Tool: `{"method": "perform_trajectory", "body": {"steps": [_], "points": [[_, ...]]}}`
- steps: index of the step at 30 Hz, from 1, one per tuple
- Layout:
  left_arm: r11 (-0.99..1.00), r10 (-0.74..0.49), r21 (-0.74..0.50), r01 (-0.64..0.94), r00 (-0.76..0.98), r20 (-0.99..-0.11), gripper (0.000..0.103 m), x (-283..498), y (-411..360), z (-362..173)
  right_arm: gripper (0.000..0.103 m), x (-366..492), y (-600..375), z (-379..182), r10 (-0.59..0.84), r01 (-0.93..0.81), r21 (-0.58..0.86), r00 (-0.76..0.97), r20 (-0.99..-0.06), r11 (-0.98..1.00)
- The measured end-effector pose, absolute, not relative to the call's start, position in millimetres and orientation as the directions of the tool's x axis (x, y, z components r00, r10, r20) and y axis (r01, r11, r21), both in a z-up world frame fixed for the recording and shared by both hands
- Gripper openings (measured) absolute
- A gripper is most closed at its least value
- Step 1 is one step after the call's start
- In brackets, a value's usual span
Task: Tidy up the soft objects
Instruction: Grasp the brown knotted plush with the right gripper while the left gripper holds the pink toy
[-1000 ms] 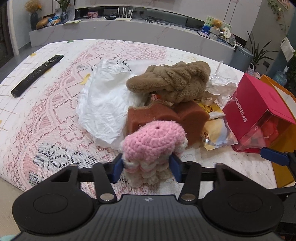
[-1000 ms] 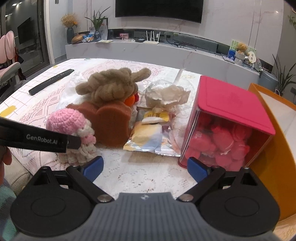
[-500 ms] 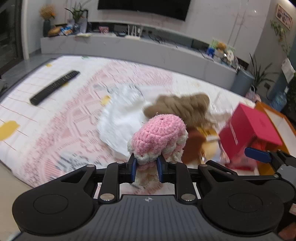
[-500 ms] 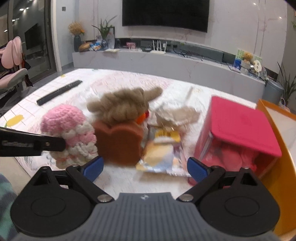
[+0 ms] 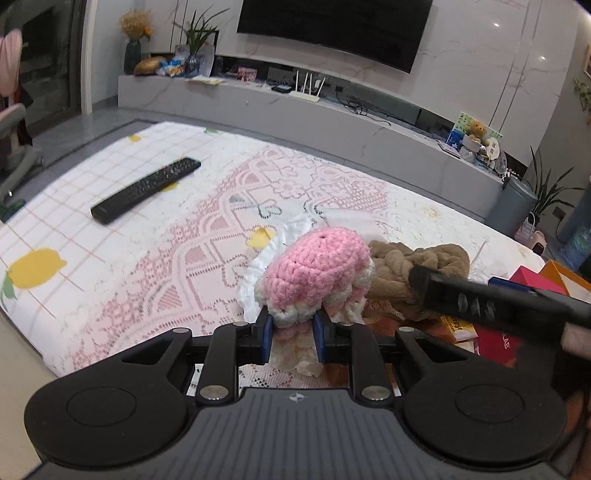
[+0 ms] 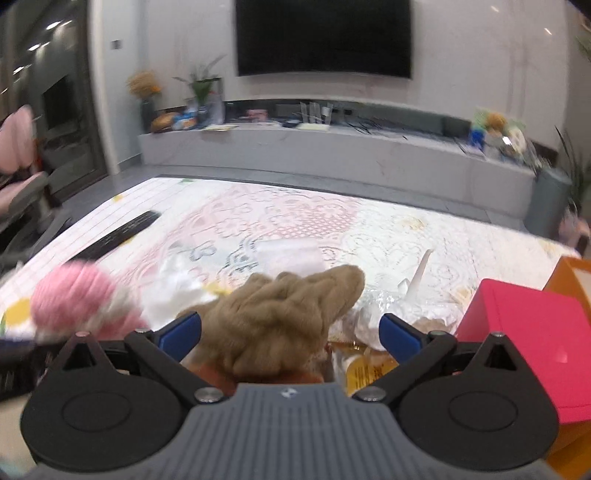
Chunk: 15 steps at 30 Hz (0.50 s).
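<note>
- Left wrist view: the table point(image 5: 110, 266) fills most of the scene under a white cloth with pink lace patterning and lemon prints.
- A wall-mounted television point(image 5: 332, 29) hangs behind it, above a long grey shelf point(image 5: 332, 118) holding a router, vases and small toys.
- On the right side of the table lies a cluster: a crumpled white plastic bag point(image 5: 258, 269), a brown plush toy point(image 5: 399, 280) and a pink-red box point(image 6: 517, 332), with an orange box edge just beyond it.
- The brown plush toy sits directly between the blue pads of the right gripper point(image 6: 290, 334), whose fingers are spread wide and do not touch it.
- Clear crinkled wrapping and a yellow snack packet point(image 6: 365, 369) lie just beside the plush, crowding the right finger's side.
- A black remote control point(image 5: 146, 190) lies well apart on the table's left half.
- The pink-and-white crochet toy point(image 5: 317, 273) is lifted above the cloth, pinched at its lower frills by the left gripper point(image 5: 291, 334), whose pads press in on both sides.
- The right gripper's black finger crosses the left wrist view just beside the crochet toy.
</note>
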<state>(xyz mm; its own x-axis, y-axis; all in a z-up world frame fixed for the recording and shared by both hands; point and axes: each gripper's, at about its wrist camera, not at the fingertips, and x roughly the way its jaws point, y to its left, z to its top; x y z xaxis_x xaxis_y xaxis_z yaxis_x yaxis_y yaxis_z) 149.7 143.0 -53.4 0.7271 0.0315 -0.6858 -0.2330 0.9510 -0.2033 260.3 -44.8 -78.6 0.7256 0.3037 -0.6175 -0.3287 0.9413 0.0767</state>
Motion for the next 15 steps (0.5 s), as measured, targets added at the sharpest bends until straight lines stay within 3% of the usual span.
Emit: {"method": "perform_trajectory", "body": {"steps": [6,8,15], "points": [[0.946,0.022,-0.221,-0.237,0.727,-0.687,0.025,151.8,147.6,-59.3,0.098,283.2,-37.6,-95.5,0.326,-0.287,0.174,0.665,-0.672,0.942],[0.943,0.016,-0.231,-0.239,0.727,-0.687,0.025,152.5,149.7,-60.9,0.075,283.5,-33.8,-99.2,0.343,-0.302,0.183,0.655,-0.673,0.935],[0.943,0.030,-0.225,-0.246,0.735,-0.678,0.025,148.0,149.4,-56.8,0.045,270.2,-30.5,-93.4,0.383,-0.343,0.192,0.672,-0.634,0.920]]}}
